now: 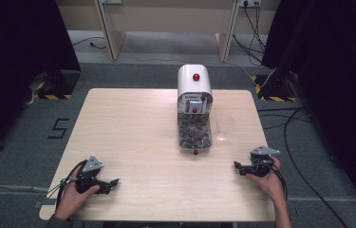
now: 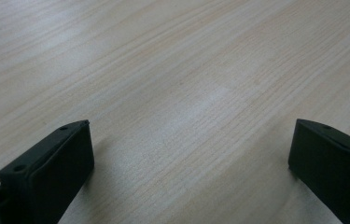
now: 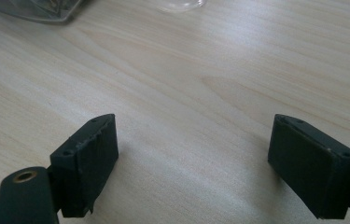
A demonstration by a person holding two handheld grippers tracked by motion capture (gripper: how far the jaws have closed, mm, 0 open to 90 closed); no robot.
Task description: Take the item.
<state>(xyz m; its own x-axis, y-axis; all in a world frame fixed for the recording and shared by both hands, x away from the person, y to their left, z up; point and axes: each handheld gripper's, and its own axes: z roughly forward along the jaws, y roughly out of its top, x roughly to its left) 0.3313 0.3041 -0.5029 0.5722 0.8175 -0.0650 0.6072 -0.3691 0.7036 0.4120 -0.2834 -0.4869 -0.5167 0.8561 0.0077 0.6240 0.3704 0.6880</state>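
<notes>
Two tongs rested low on the pale wooden surface [image 1: 133, 128], one near each lower corner of the high view. Left tongs [image 1: 110, 183] sat at the lower left of that frame, gripped by the person's left hand [image 1: 72, 197], with a grey three-cornered plate on top and a dark cable looping off toward the surface's left edge. Right tongs [image 1: 238, 166] sat at the lower right, held by the right hand [image 1: 271, 182], their tips pointing toward the middle of the frame.

Along the left gripper view, the two black jaws of the left tongs [image 2: 189, 149] stood spread wide at the bottom corners, with bare wood grain between them and nothing pinched. Along the right gripper view, the right tongs [image 3: 193, 154] were likewise spread, nothing between the jaws; a clear container edge [image 3: 37, 10] showed at the upper left of that frame and a clear rim [image 3: 182, 4] at the top centre.

Near the centre of the high view, toward the upper part of the surface, stood a white dispenser [image 1: 194, 83] with a red knob, its clear lower body [image 1: 194, 130] packed with small dark pieces. Just right of it lay a faint transparent cup [image 1: 224, 127], well apart from both tongs
</notes>
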